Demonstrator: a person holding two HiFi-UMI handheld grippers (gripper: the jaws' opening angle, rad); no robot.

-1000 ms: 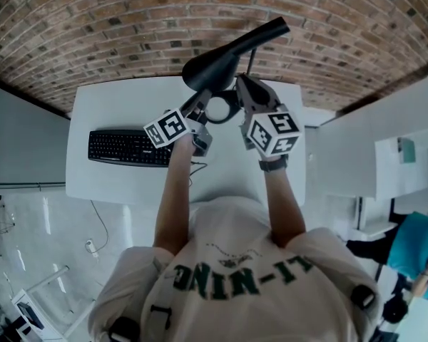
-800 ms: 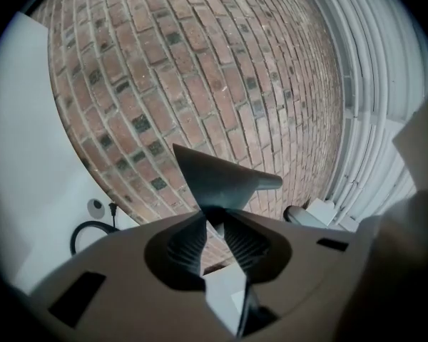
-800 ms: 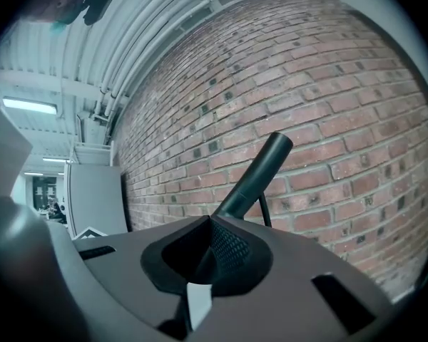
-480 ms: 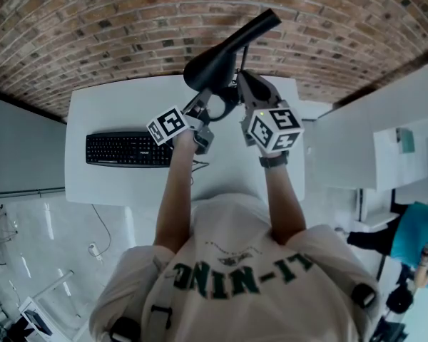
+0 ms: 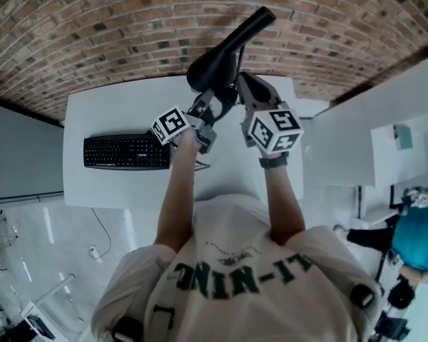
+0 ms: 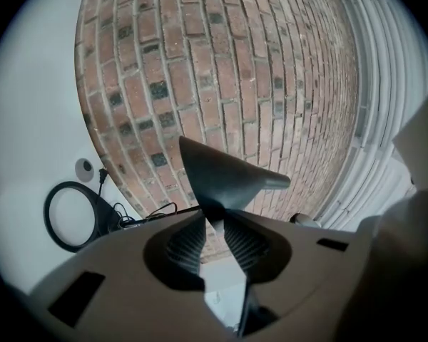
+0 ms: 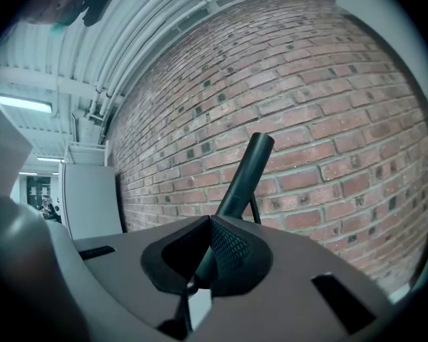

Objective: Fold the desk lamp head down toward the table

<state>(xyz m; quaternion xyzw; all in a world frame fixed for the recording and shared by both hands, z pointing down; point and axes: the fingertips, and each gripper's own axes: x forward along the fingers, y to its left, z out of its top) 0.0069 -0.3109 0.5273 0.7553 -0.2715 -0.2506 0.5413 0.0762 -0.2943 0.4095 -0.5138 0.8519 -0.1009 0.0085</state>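
Note:
The black desk lamp stands at the back of the white table (image 5: 107,112). Its cone-shaped head (image 5: 212,68) hangs over the table and its arm (image 5: 251,28) slants up to the right. My left gripper (image 5: 211,101) is shut on the rim of the lamp head (image 6: 221,180), with both ribbed pads pressed on the rim's edge. My right gripper (image 5: 240,84) is shut on the lamp arm (image 7: 242,173) just behind the head. In the left gripper view, the lamp's black ring-shaped base (image 6: 75,216) lies on the table to the left, with its cable beside it.
A black keyboard (image 5: 126,152) lies on the table's left half. A brick wall (image 5: 128,34) runs right behind the table. A second white desk (image 5: 364,148) stands to the right, with a person in a teal top (image 5: 414,237) beyond it.
The left gripper has rolled and shifted a little with the lamp head. The lamp arm now stands steeper, and the ring base is covered in the head view. The right gripper has stayed in place.

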